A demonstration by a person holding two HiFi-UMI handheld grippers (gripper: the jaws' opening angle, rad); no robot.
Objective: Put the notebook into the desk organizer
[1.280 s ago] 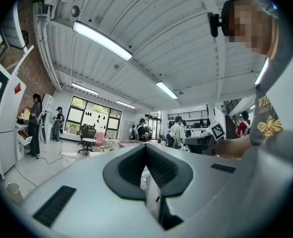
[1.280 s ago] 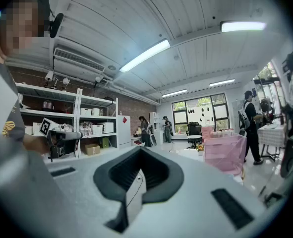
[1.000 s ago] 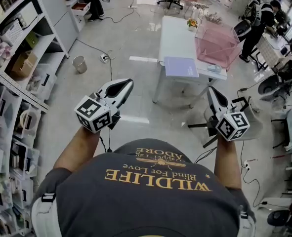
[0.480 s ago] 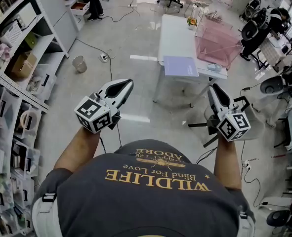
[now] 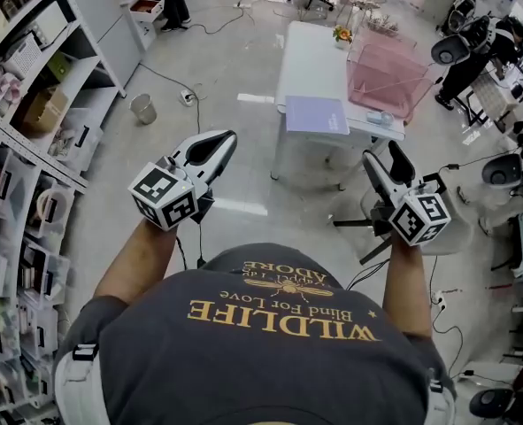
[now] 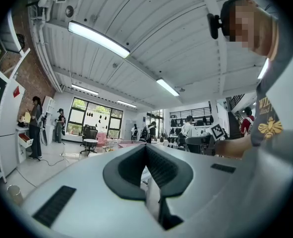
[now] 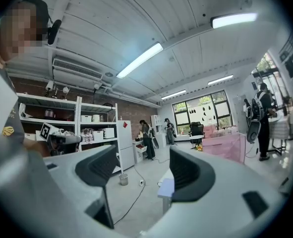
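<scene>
Head view: the lilac notebook (image 5: 317, 114) is seen lying flat at the near end of the white table (image 5: 305, 60), just beside the pink desk organizer (image 5: 387, 76), which stands on the table's right side. The left gripper (image 5: 219, 140) and right gripper (image 5: 380, 153) are held level in front of the person, well apart from the table. The left gripper's jaws are closed tip to tip on nothing. The right gripper's jaws are spread wide, having just been opening, and nothing is held between them.
</scene>
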